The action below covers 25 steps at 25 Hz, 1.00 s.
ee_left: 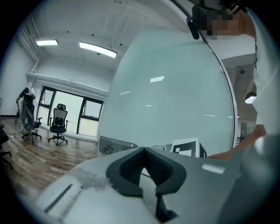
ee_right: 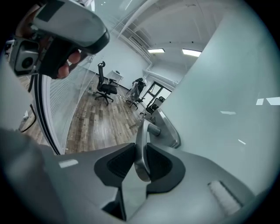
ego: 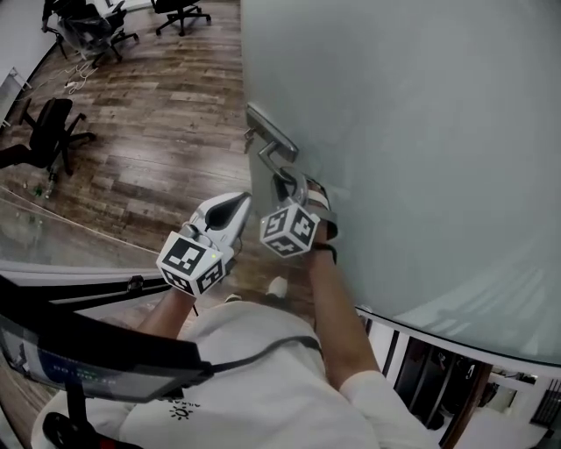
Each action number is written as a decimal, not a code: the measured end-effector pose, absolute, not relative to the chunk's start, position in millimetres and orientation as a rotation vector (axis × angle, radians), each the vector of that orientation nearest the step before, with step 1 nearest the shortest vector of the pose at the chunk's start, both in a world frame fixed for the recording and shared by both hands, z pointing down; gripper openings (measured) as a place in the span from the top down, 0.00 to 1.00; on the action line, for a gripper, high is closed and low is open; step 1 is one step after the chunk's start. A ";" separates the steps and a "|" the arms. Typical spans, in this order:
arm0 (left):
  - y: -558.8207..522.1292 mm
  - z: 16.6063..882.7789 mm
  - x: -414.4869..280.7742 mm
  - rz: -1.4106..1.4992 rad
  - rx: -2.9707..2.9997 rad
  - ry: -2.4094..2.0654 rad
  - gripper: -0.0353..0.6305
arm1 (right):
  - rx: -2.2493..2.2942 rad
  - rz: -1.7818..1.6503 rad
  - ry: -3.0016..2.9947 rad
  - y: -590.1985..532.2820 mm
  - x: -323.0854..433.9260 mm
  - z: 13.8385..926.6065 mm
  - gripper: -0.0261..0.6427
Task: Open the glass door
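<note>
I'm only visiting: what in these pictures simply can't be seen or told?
- Head view: the right gripper has its marker cube hiding how its jaws meet the door handle.
- All views: the frosted glass door hides whatever lies behind it.
- Left gripper view: the left gripper covers most of the door handle with its body.
- Head view: an office chair is cut by the top edge.

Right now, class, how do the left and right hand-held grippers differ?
The right hand-held gripper is clamped on the door handle; the left hand-held gripper is shut on nothing. The right one is at the glass door; the left one hangs beside it, clear of the handle. Both carry a marker cube.
</note>
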<state>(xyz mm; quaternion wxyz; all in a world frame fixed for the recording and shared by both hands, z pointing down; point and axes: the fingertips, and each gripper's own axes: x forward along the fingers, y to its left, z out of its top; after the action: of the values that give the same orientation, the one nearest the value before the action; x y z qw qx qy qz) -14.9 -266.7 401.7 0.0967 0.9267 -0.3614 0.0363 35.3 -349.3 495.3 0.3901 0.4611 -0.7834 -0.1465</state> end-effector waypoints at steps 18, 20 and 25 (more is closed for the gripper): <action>-329.9 419.0 71.9 0.169 2.743 -1.063 0.94 | 1.287 -0.252 -1.976 -446.7 132.4 491.9 0.83; -342.7 423.3 77.4 0.167 2.745 -1.040 0.94 | 1.306 -0.242 -1.967 -456.9 142.0 492.1 0.83; -405.5 428.1 141.6 0.203 2.768 -0.949 0.94 | 1.347 -0.194 -1.945 -504.4 209.9 494.0 0.83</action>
<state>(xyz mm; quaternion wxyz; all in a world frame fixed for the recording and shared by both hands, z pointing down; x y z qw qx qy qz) 141.6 -405.5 428.1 0.1040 0.9386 -0.3217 0.0688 209.9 -504.4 494.0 0.3747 0.5260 -0.7597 -0.0756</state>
